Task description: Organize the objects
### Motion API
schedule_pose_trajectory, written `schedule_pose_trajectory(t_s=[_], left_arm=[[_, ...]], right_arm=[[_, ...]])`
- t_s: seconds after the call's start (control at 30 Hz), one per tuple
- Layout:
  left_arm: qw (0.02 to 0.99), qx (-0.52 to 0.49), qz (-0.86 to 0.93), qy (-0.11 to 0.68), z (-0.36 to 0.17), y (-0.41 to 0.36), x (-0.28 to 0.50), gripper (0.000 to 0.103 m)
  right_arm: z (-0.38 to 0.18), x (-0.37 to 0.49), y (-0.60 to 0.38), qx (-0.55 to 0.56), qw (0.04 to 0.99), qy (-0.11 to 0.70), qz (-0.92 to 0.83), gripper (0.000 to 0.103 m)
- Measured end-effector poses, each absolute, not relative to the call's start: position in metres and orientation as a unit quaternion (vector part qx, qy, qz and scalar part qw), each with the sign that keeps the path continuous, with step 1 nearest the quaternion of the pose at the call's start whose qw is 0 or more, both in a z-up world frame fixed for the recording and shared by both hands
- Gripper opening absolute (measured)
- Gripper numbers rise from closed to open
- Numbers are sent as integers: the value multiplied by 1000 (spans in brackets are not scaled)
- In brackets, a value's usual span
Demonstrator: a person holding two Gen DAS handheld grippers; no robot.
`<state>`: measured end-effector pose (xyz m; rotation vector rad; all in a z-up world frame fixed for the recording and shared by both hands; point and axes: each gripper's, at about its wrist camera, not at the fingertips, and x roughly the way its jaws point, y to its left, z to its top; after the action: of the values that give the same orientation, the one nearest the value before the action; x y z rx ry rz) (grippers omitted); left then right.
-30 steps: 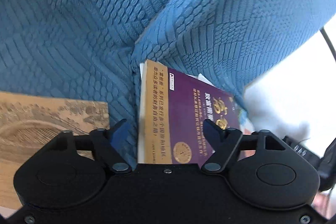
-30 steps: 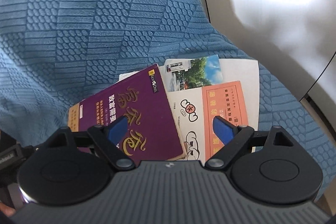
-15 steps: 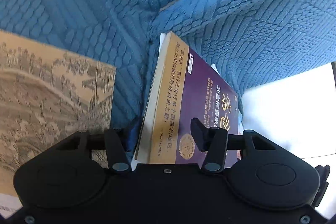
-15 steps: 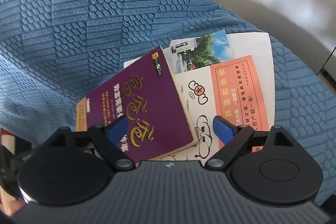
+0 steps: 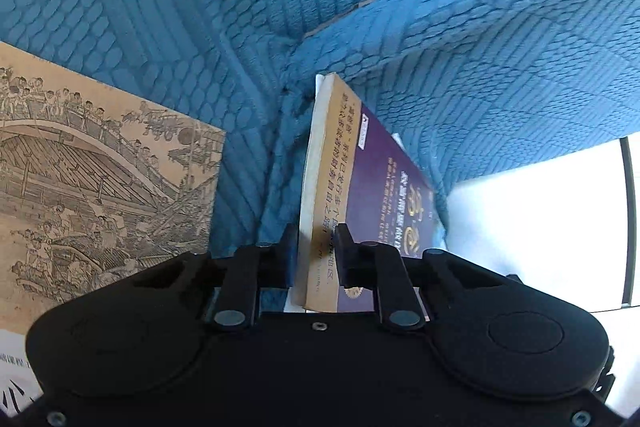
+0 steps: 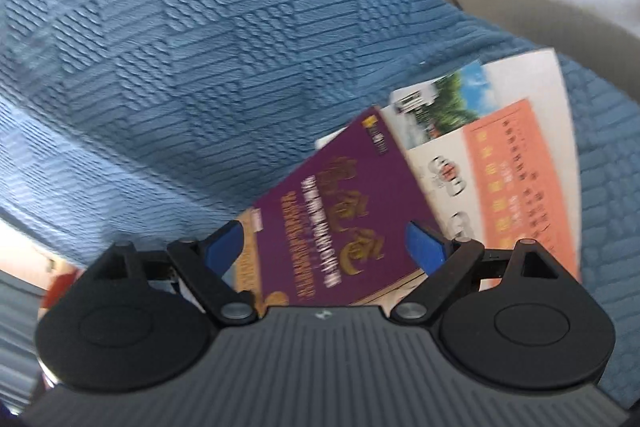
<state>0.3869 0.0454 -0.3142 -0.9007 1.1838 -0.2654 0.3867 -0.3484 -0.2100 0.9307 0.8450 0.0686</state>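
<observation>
Item, far left: a tan book with an engraved bridge scene lay flat on the blue textured cover, untouched. Item, centre: the purple book, tilted up on its edge; the left gripper had just been closing and was clamped on its spine edge. Item, right: loose leaflets remained under and beside that book. The right gripper hung over it, jaws wide apart, empty. Judged: sorting barely begun; everything yet unplaced.

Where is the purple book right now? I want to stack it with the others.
In the left wrist view the purple book sits centre, its near edge clamped in the left gripper, on the blue cover, right of the tan print.
</observation>
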Motion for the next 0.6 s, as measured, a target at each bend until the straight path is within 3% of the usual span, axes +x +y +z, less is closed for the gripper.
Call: schedule_pose_trajectory(t_s=[0.3,0.37,0.6], left_arm=[[717,-444,-158,514,-297,49,383,11],[712,-450,-162,514,-296,50,381,11],[699,-468,-175,511,-291,49,369,10]], right_arm=[[-236,376,-315,526,740,413,75,91],[-239,379,-305,534,736,409,78,82],[-253,388,-299,563,730,384,37,71]])
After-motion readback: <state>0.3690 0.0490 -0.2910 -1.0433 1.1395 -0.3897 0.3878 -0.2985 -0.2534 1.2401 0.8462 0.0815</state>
